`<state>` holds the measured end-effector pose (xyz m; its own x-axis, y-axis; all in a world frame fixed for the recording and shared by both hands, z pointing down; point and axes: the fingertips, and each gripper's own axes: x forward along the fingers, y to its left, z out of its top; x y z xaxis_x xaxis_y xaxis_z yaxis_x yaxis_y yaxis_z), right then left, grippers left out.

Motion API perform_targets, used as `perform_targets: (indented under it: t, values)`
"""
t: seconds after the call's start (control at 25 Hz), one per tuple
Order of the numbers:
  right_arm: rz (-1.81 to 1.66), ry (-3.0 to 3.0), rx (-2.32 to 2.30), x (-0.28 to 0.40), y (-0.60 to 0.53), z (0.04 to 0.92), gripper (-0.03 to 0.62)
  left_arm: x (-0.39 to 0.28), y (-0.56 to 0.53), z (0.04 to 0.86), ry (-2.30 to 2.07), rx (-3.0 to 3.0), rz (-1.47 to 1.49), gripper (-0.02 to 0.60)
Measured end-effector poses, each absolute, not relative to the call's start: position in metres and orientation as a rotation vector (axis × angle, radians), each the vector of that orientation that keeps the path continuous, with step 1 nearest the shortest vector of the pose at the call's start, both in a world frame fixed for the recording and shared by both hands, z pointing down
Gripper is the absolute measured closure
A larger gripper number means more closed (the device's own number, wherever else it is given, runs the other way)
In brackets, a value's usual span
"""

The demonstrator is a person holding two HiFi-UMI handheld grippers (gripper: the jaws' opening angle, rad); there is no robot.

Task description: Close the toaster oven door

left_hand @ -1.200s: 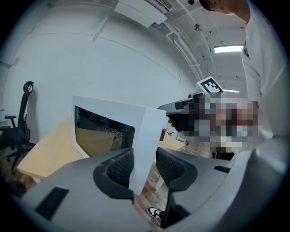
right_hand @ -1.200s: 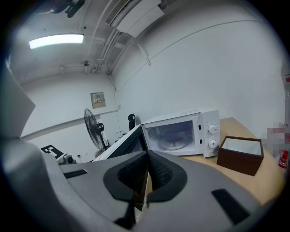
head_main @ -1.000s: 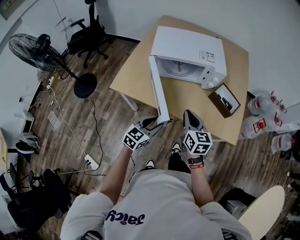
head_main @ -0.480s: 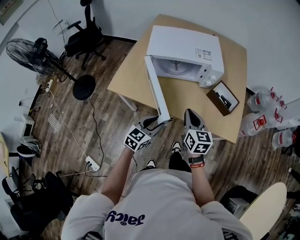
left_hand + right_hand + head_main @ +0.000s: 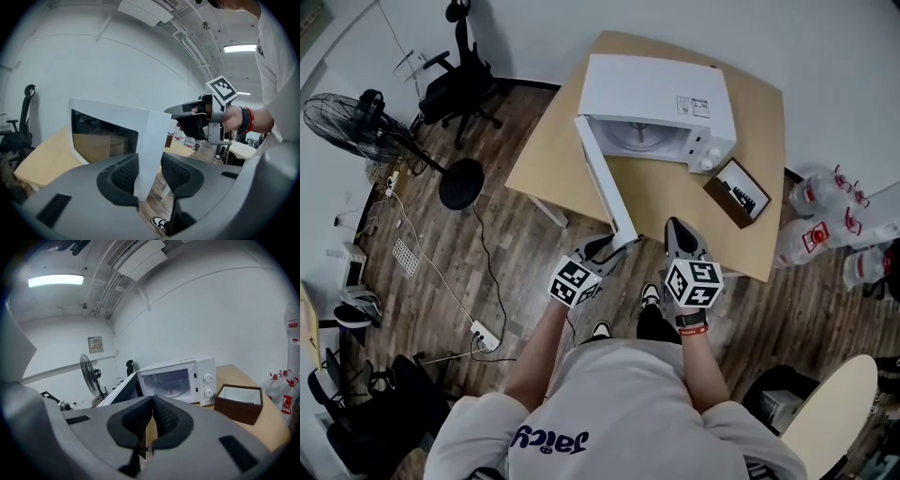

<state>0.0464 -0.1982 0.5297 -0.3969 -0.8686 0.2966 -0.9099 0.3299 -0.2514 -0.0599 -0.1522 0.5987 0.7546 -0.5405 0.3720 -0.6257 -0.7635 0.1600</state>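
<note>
The task is barely begun, though the grip it needs looks to be in place. The boxy white toaster oven [image 5: 656, 94] sits at the far side of the pale wooden table [image 5: 764, 225], and its white, dark-windowed door [image 5: 602, 187] stands wide open, swung out on its left hinge so that its free edge points back toward the person at the table's near edge. The cavity with its round tray is fully exposed. The left gripper [image 5: 617, 247] has its two dark padded jaws clamped on the lower corner of that free edge, one pad against each face of the panel. The right gripper [image 5: 676, 227] hovers just beside it over the table's near edge, its jaws pressed together on nothing. A small dark brown open box [image 5: 736, 192] rests to the right of the oven, apparently clear of the door's arc. What is left is, by my judgement, the whole swing: carrying the panel round until it meets the oven's front and latches.
</note>
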Motion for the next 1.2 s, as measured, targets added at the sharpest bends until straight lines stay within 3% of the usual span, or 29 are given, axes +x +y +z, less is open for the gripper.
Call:
perform_targets:
  t: [1.2]
  values:
    - [0.567, -2.417, 1.777, 0.099, -0.192, 0.526, 0.594, -0.015, -0.170, 0.601, -0.941, 2.656, 0.461, 0.420]
